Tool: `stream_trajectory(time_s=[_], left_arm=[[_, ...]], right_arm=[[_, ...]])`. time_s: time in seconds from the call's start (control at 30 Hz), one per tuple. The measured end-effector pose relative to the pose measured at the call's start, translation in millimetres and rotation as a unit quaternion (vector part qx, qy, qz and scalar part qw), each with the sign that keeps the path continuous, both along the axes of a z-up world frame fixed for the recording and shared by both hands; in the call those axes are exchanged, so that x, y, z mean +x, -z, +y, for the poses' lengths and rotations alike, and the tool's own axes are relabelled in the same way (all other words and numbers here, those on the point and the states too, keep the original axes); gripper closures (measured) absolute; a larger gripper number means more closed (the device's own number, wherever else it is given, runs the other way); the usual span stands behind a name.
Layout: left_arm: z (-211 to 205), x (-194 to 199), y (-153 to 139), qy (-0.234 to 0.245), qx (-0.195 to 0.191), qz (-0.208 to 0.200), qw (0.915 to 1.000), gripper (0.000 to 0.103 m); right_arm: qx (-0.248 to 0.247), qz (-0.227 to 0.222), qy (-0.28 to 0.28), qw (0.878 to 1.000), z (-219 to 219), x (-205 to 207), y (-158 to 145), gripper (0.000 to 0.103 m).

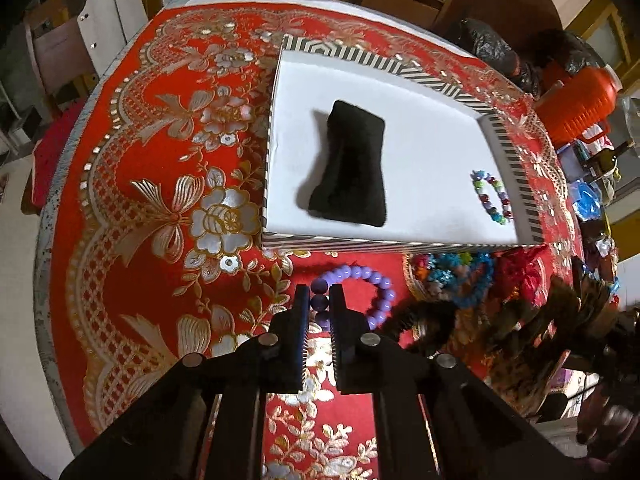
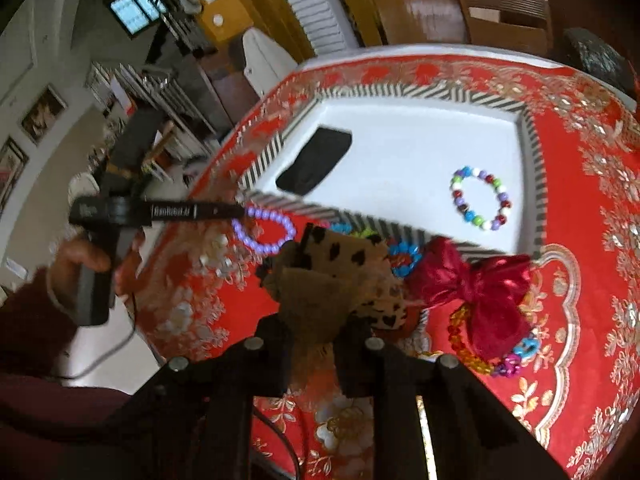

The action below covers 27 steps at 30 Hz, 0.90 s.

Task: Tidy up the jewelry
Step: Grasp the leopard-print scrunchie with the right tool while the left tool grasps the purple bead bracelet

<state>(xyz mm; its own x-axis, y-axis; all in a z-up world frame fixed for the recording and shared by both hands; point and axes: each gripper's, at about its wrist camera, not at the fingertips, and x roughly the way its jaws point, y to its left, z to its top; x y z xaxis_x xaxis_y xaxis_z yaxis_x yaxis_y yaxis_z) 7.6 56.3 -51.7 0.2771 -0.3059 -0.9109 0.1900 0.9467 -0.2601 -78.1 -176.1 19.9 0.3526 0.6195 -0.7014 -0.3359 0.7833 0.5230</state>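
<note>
A white tray with a striped rim (image 1: 400,246) (image 2: 530,160) stands on the red table. In it lie a black cushion (image 1: 350,168) (image 2: 316,160) and a multicoloured bead bracelet (image 1: 493,197) (image 2: 481,198). My left gripper (image 1: 320,296) is shut on a purple bead bracelet (image 1: 370,286) (image 2: 264,230) just in front of the tray. My right gripper (image 2: 314,320) is shut on a leopard-print fabric piece (image 2: 340,276), held above the table in front of the tray; it shows blurred in the left wrist view (image 1: 520,320).
A red satin bow (image 2: 476,284), blue and amber bead bracelets (image 2: 404,258) and more jewelry (image 1: 456,276) lie on a small gold-rimmed plate before the tray. An orange jug (image 1: 580,108) and black bags (image 1: 496,52) stand at the far right. Chairs surround the table.
</note>
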Motion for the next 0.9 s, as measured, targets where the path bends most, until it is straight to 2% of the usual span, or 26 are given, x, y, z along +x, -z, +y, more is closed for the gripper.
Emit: stream_trajectory(time_s=[0.17,0.6,0.9], left_arm=[[4,-7,-14,-0.004,-0.013,-0.006,0.9999,0.103],[-4,1,-83,0.013,-0.002,-0.071,0.9974,0.103],[-45,30,-105,0.047,0.004,-0.104,0.9934,0.103]], right_arm=[[0.014,-0.005,0.024,1.000,-20,2,-12,0.086],[0.005,-0.034,0.055,0.998,-47,25,-34,0.086],[-0.018,-0.048,0.078,0.996,-62,68,-45,0.086]])
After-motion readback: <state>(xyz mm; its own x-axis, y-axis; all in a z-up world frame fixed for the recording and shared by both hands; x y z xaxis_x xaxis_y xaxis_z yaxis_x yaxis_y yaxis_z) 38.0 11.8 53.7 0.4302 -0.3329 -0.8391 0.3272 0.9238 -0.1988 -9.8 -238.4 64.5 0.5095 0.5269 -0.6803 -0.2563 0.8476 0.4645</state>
